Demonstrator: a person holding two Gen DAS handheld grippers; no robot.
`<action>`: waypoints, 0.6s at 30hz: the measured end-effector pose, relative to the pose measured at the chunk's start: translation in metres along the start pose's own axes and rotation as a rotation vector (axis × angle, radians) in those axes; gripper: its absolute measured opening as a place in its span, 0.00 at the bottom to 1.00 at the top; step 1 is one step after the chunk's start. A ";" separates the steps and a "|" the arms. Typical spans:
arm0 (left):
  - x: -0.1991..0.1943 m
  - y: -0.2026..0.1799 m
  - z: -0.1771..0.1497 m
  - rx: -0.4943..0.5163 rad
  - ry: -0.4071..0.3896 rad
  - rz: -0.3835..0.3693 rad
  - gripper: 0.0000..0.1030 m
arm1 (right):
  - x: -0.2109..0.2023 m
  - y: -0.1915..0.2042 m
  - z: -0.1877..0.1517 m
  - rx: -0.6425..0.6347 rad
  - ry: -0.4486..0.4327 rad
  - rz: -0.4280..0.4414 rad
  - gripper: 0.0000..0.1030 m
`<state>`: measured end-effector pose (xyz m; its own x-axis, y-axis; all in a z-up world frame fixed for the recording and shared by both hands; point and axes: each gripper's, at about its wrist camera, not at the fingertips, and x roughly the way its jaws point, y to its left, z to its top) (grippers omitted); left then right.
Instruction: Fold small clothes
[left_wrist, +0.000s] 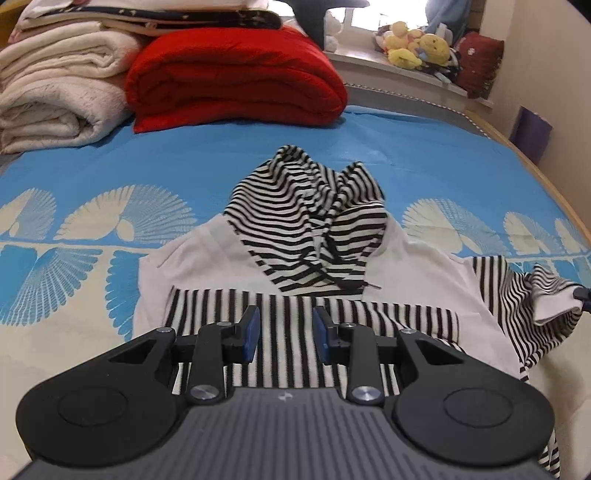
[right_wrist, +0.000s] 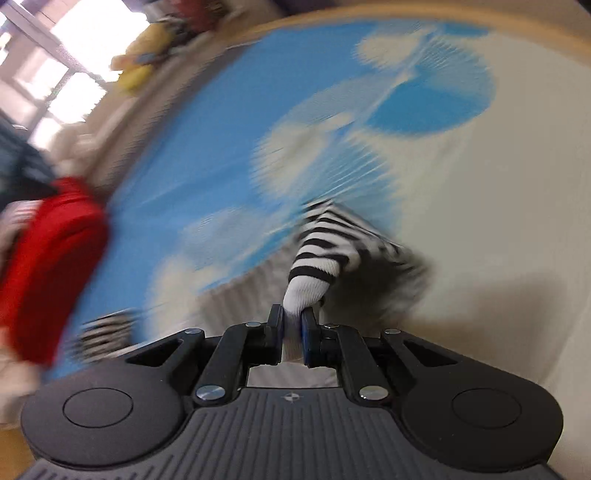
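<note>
Right gripper (right_wrist: 292, 325) is seen pinching the white cuff of a striped sleeve (right_wrist: 321, 254), its jaws pressed together on the cloth. Left gripper (left_wrist: 285, 326) is held with its jaws spread and nothing between them, above the folded striped sleeve of the hooded top (left_wrist: 303, 221). That garment is laid on the blue patterned bedspread (left_wrist: 147, 162), with a red quilt (left_wrist: 232, 77) at the far side.

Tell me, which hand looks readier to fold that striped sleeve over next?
The right. Its tongs already pinch the white cuff of the striped sleeve, while the left tongs hover open over the hoodie, gripping nothing.
</note>
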<state>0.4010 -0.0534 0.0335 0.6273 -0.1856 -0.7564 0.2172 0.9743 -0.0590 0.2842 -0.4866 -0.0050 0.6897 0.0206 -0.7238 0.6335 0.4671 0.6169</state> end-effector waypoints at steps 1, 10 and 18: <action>0.000 0.004 0.001 -0.011 0.000 0.004 0.34 | 0.001 0.013 -0.015 0.025 0.043 0.060 0.09; 0.006 0.048 0.011 -0.145 0.029 0.064 0.34 | 0.069 0.100 -0.176 0.147 0.561 0.441 0.16; 0.040 0.071 -0.006 -0.359 0.237 -0.054 0.34 | 0.080 0.104 -0.177 -0.156 0.573 0.099 0.29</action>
<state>0.4368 0.0096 -0.0047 0.4242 -0.2442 -0.8720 -0.0552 0.9542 -0.2940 0.3428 -0.2799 -0.0532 0.4161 0.5235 -0.7435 0.4874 0.5618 0.6684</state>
